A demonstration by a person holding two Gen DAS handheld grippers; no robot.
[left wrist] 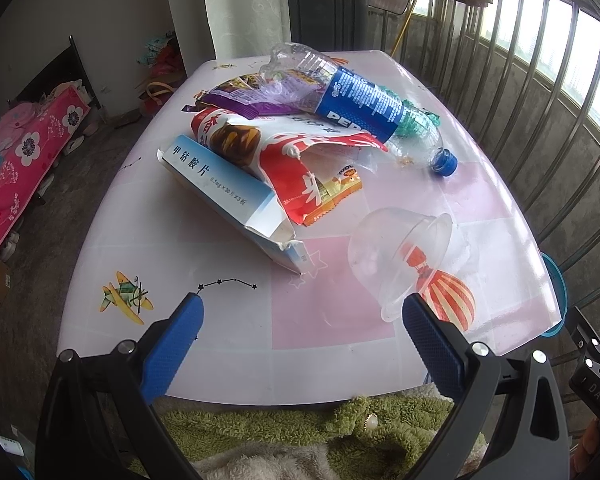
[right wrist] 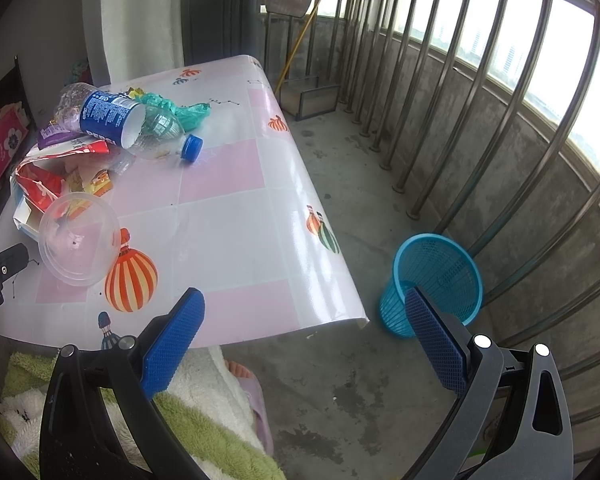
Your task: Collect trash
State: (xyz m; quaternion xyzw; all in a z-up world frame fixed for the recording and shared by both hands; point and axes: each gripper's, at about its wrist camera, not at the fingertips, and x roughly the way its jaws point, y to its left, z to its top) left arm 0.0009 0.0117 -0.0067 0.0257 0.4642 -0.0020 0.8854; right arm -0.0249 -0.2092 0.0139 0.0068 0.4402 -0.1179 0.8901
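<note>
Both my grippers hover at the near edge of the counter [left wrist: 228, 344], fingers spread wide and holding nothing: left gripper [left wrist: 302, 312], right gripper [right wrist: 304, 308]. Trash lies heaped on the counter. A crushed clear bottle [left wrist: 364, 104] with a blue label, letters "PEP" readable, blue cap on, rests across a purple wrapper [left wrist: 236, 104]. Under them lies a torn red-and-white snack bag [left wrist: 300, 160], text unreadable. A white-and-blue medicine box [left wrist: 224, 184] reads "甲钴胺片", with "30片×3板" beneath. A clear plastic cup [left wrist: 396, 256] lies on its side just ahead of my left fingers. A blue mesh wastebasket [right wrist: 436, 280] stands on the floor beside the counter.
</note>
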